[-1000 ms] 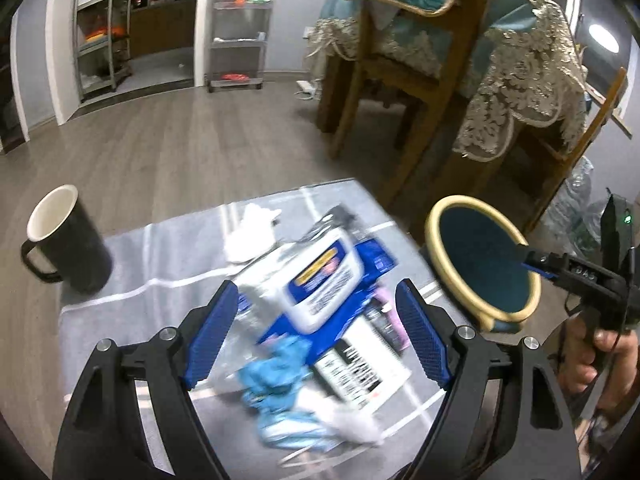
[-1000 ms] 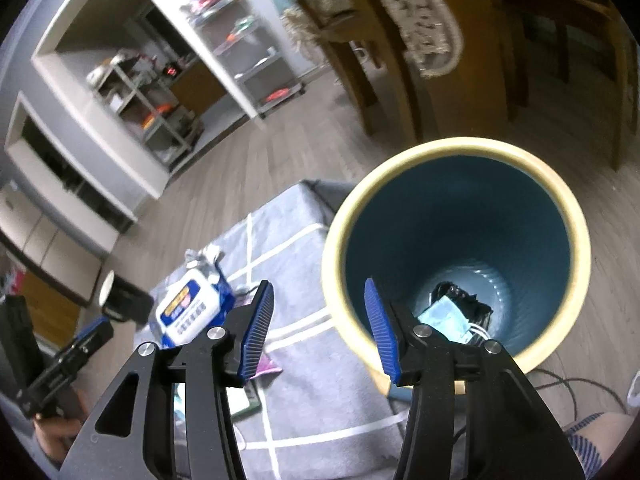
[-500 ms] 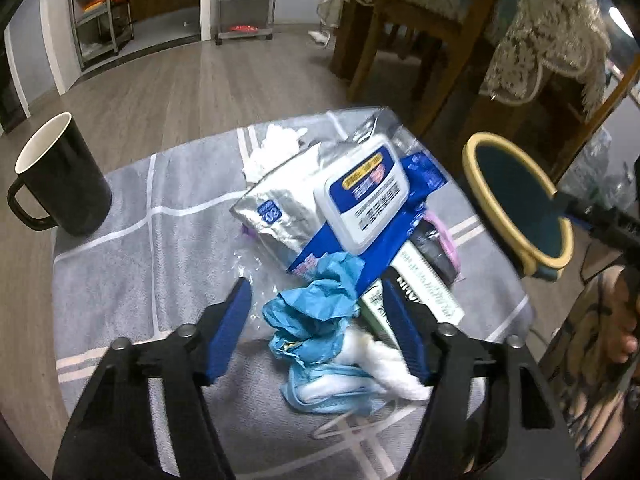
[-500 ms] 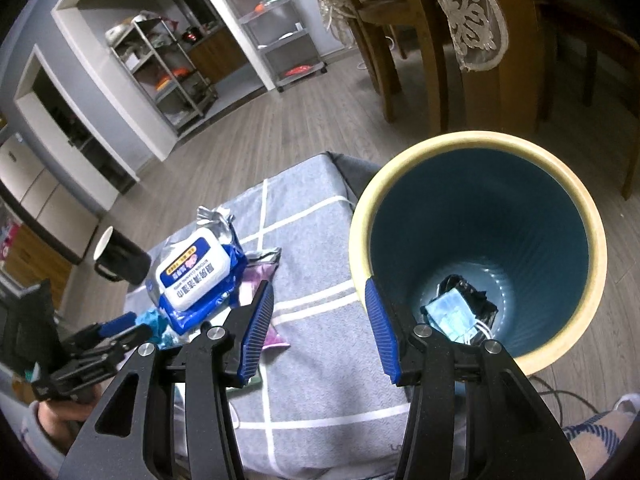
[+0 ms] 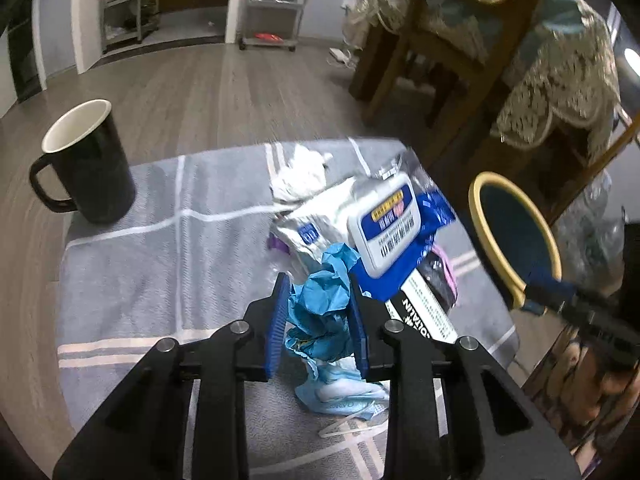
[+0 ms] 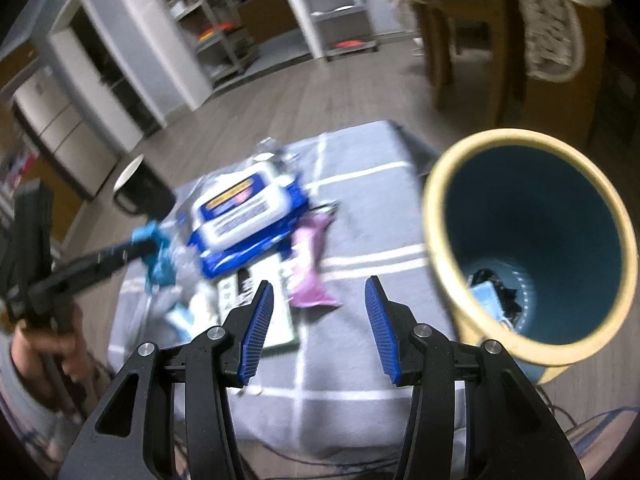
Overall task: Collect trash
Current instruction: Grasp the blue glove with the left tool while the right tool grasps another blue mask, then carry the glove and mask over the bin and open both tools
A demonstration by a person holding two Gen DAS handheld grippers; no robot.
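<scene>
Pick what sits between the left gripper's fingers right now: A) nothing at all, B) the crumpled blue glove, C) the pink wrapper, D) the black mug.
B. In the left wrist view the left gripper has its fingers closed in against the crumpled blue glove, after just narrowing; the black mug stands far off, and the pink wrapper lies apart on the grey cloth.

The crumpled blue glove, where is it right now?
In the left wrist view the crumpled blue glove sits between the left gripper pads, at the near edge of the trash pile, just below the wipes pack.
</scene>
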